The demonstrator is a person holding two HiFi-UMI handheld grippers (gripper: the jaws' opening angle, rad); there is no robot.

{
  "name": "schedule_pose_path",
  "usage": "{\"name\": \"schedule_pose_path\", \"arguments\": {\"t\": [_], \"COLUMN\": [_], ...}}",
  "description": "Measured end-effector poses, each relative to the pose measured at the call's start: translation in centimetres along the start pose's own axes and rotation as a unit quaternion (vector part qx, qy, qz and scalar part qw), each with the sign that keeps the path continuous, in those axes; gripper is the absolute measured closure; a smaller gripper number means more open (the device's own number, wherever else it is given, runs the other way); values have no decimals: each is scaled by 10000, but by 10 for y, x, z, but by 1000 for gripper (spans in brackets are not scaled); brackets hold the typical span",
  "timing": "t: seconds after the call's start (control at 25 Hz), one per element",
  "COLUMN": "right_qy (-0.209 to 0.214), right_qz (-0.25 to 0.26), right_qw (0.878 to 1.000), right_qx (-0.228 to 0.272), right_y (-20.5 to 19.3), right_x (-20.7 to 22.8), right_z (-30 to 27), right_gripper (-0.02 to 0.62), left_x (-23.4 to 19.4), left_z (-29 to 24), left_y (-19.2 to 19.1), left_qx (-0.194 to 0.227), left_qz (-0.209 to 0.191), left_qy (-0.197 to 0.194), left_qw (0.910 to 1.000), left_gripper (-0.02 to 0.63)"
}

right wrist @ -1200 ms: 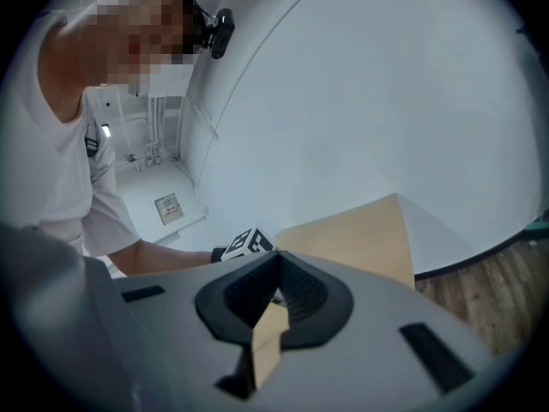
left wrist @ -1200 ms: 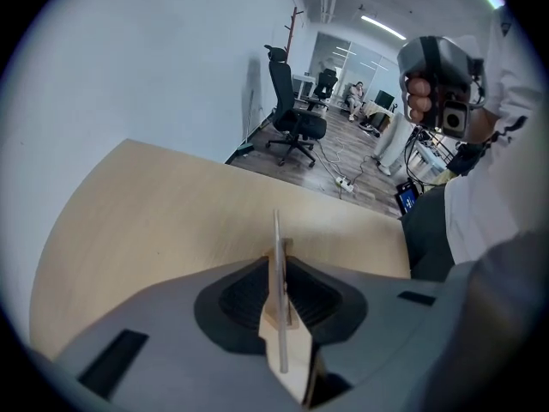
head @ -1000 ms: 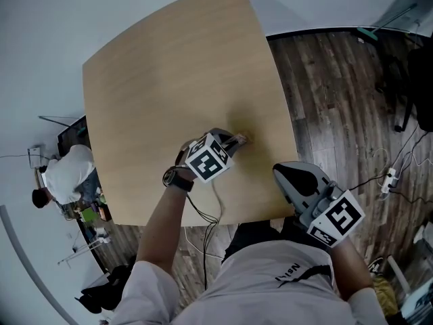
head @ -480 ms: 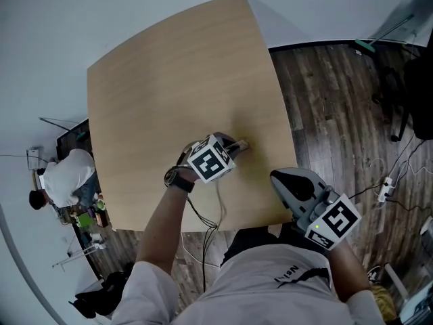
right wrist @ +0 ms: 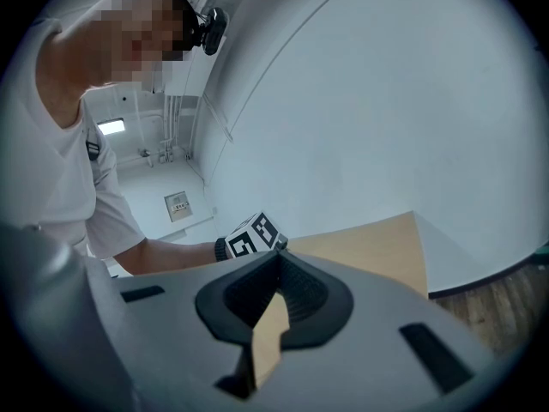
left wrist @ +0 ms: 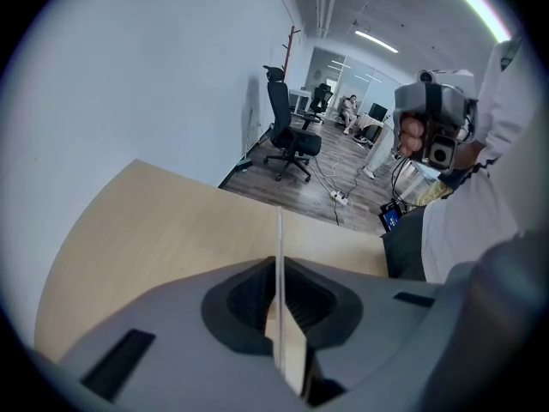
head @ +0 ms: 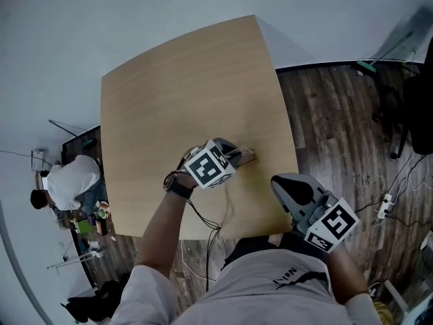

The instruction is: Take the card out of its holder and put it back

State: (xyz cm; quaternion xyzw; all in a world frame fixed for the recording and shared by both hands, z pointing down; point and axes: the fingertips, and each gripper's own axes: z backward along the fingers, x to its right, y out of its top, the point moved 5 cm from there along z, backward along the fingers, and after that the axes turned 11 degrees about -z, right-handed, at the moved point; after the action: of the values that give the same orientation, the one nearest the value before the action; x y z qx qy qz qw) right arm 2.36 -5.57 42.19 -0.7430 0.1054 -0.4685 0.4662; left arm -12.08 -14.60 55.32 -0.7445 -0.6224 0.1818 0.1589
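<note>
My left gripper (head: 245,156) rests low over the wooden table (head: 176,100), near its front right part, with its marker cube (head: 210,164) facing up. It is shut on a thin pale card (left wrist: 279,230), seen edge-on and upright between the jaws of the left gripper (left wrist: 279,269). I cannot tell a holder apart from the card in any view. My right gripper (head: 287,185) hovers at the table's near right edge, apart from the left one. The right gripper (right wrist: 276,256) is shut with nothing in it, and it looks toward the left marker cube (right wrist: 249,234).
Dark plank floor (head: 338,114) lies right of the table, with cables and a power strip (head: 387,202). A black chair (head: 421,107) stands at the far right and an office chair (left wrist: 290,136) beyond the table's end. A seated person (head: 67,178) is at the left.
The head view has shifted, so the table sits further right in the frame. Both grippers stay about where they were on the table; the left stays shut on the card.
</note>
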Motion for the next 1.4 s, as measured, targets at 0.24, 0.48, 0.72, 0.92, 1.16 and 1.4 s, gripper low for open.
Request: {"name": "schedule_pose_path", "arguments": {"t": [0.24, 0.48, 0.72, 0.92, 1.16, 1.4], "right_qy": [35, 78, 184, 223, 264, 287], "right_qz": [167, 405, 571, 663, 776, 865], "right_qw": [9998, 9990, 9980, 9972, 9961, 9951], "right_qx": [83, 164, 209, 261, 337, 385], "right_y": [9, 23, 30, 35, 39, 39], "right_x": [-18, -35, -53, -64, -76, -87], "right_z": [0, 5, 12, 22, 26, 31], "right_gripper": [581, 581, 581, 581, 581, 581], "left_x": [13, 32, 57, 76, 92, 103], "left_z": [39, 77, 108, 127, 145, 153], "left_y": [18, 46, 68, 76, 78, 81], "left_qx": [232, 488, 670, 728, 749, 786], "left_qz": [67, -95, -275, -360, -389, -424], "left_qy": [13, 127, 135, 93, 103, 127], "left_qw": [9997, 9987, 9973, 9967, 9964, 9959], "left_gripper": [580, 579, 580, 580, 580, 580]}}
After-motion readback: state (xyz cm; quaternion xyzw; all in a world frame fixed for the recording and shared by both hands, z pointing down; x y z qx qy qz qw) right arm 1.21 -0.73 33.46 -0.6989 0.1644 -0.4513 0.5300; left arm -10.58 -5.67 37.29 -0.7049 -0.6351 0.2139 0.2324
